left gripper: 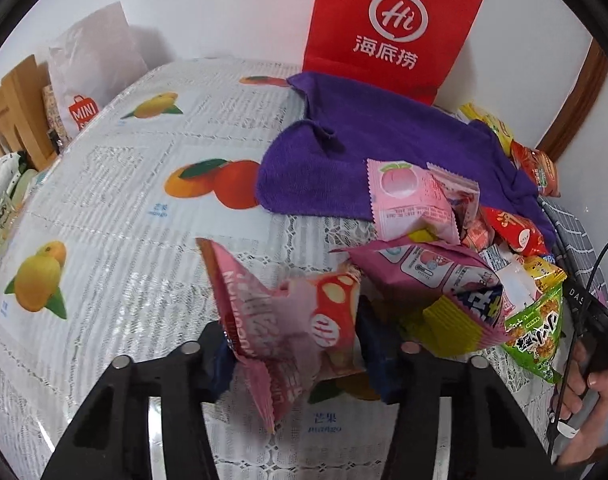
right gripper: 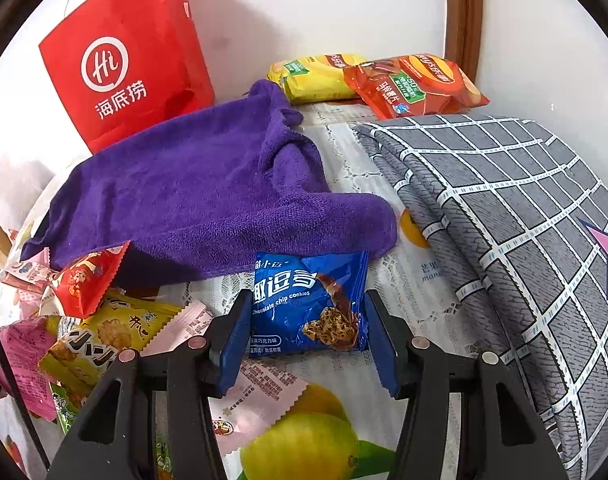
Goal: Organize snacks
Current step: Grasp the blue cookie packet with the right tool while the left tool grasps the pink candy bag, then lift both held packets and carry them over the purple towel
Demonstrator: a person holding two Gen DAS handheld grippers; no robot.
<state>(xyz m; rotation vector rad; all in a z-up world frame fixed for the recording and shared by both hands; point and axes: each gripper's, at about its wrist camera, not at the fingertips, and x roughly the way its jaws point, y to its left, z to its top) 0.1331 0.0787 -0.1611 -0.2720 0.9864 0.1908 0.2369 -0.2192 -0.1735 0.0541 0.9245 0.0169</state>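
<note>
My left gripper [left gripper: 300, 352] is shut on a crumpled pink snack packet [left gripper: 280, 320], its blue pads pressing both sides just above the fruit-print tablecloth [left gripper: 124, 200]. A heap of mixed snack packets [left gripper: 483, 248] lies to its right: pink, red, yellow and green ones. In the right wrist view my right gripper [right gripper: 307, 336] is shut on a blue chocolate chip cookie packet [right gripper: 304, 300], which sits upright between the pads. The same snack heap [right gripper: 96, 320] shows at that view's lower left. A yellow packet [right gripper: 319, 76] and an orange packet [right gripper: 415, 84] lie by the far wall.
A purple towel [left gripper: 383, 152] [right gripper: 208, 192] is spread behind the snacks, with a red paper bag [left gripper: 391, 24] [right gripper: 120, 64] upright against the wall. A grey checked cushion [right gripper: 523, 220] fills the right. A white shopping bag [left gripper: 88, 72] stands far left. A hand [left gripper: 595, 396] shows at the right edge.
</note>
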